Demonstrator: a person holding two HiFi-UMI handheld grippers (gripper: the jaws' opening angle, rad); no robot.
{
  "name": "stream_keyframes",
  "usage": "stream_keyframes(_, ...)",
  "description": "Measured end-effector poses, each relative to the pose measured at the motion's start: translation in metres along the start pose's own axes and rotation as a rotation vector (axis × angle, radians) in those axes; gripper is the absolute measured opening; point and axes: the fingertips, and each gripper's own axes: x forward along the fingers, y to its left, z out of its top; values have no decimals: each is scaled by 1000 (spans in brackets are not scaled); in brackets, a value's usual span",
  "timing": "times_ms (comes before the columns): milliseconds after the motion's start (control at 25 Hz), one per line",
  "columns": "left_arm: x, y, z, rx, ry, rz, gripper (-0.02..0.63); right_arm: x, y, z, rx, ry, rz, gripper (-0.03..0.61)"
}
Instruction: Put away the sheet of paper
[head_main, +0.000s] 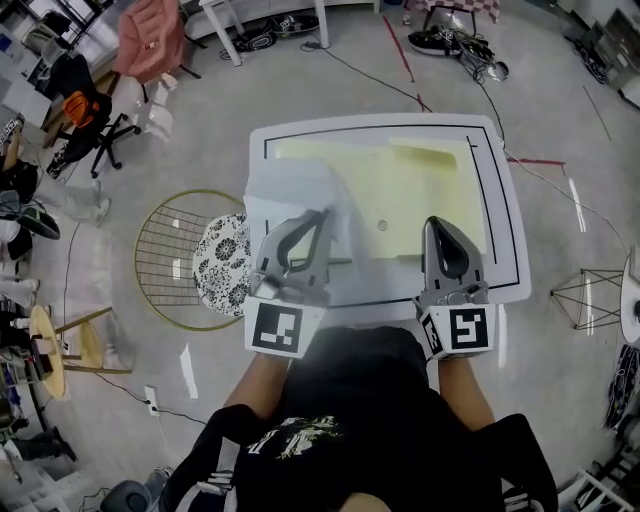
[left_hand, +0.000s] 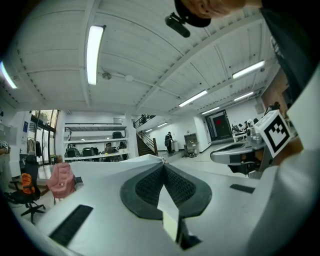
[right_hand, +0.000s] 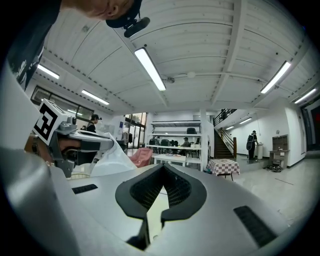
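Observation:
A white table (head_main: 507, 210) with a black border line carries a pale yellow mat (head_main: 420, 185). Over its left part a white sheet of paper (head_main: 295, 190) is lifted and curled. My left gripper (head_main: 322, 215) is shut on that sheet; in the left gripper view its edge (left_hand: 167, 207) runs down between the closed pads (left_hand: 163, 167). My right gripper (head_main: 437, 222) hovers over the table's front right, above the yellow mat, its jaws together at the tip (right_hand: 162, 169). I see nothing gripped in it. The right gripper view also shows the left gripper with the sheet (right_hand: 107, 160).
A round wire chair (head_main: 165, 250) with a floral cushion (head_main: 222, 262) stands against the table's left side. An office chair (head_main: 85, 120) and a pink jacket (head_main: 150, 40) are further back left. A wire stand (head_main: 590, 295) is to the right. Cables (head_main: 400, 85) cross the floor.

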Motion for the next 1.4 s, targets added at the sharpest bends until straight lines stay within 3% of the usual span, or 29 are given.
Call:
stream_keyframes(320,6,23,-13,-70,-5,-9,0,20,13,-6,-32,47,3,-2)
stream_keyframes(800,20,8,-24,-77,51,-42,0,19,-4,-28,-13,112,2,-2)
stream_keyframes(1240,48,-18,-28,-61,146,-33,0,33,-39,-60,40,156,75,-2)
stream_keyframes(1400,49,-18,-32,-66,201,6,0,49,-34,-64,63,140,152,-2)
